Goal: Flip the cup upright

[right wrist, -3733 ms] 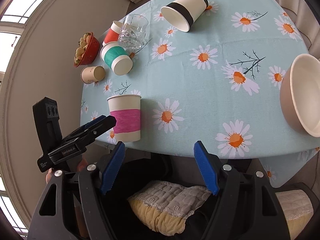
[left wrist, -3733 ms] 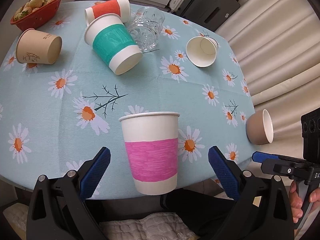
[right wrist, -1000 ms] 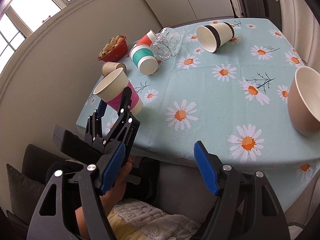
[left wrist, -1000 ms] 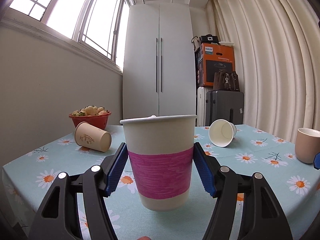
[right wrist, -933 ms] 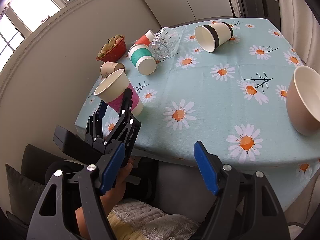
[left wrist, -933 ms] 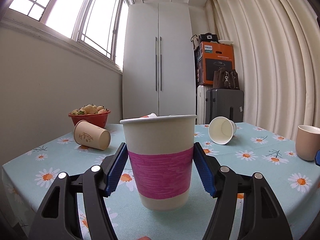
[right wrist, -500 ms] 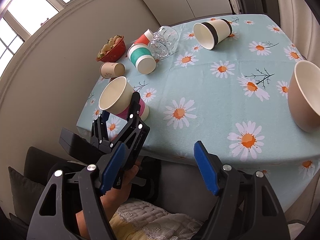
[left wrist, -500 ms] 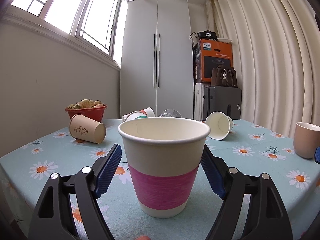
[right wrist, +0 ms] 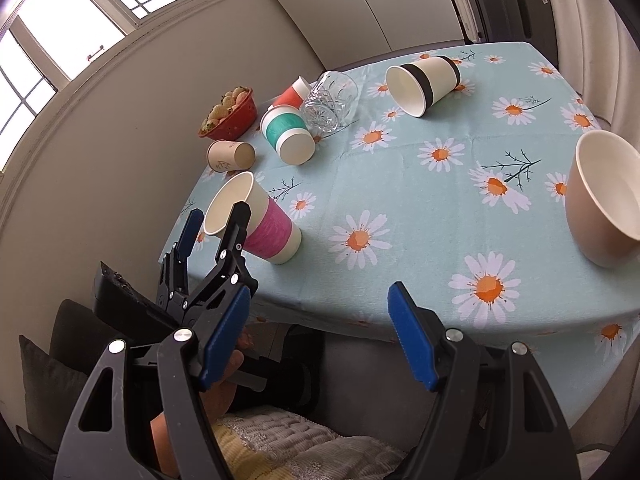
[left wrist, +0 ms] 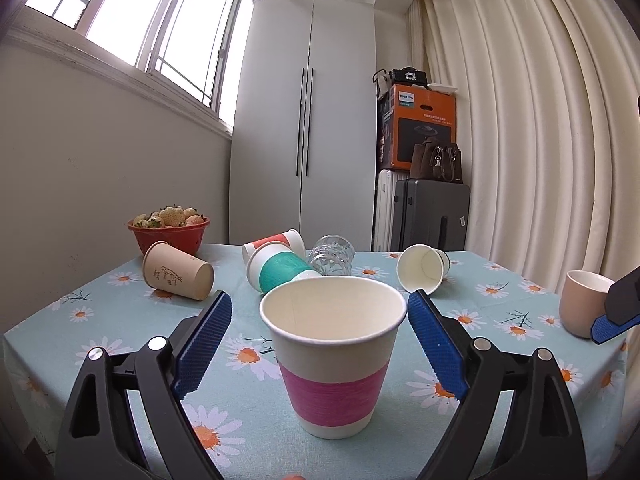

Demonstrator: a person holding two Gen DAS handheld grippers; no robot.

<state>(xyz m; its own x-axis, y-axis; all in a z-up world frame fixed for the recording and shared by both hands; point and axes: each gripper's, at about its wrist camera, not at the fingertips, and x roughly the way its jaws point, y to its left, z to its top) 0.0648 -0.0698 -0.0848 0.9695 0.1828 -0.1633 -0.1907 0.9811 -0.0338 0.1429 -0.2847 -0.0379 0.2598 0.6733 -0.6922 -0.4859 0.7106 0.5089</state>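
The white paper cup with a pink band (left wrist: pixel 334 354) stands upright, mouth up, near the front left corner of the table covered in a light blue daisy-print cloth (right wrist: pixel 440 184). The left gripper (left wrist: pixel 318 346) is released: its blue-padded jaws stand spread on either side of the cup, clear of its wall. The right gripper (right wrist: pixel 318 344) hangs off the table's front edge with its jaws wide apart and nothing between them. Toward the far left corner lie a teal-banded paper cup (left wrist: pixel 280 272), a brown paper cup (left wrist: pixel 176 276) and a cut-glass tumbler (left wrist: pixel 332 254) on their sides.
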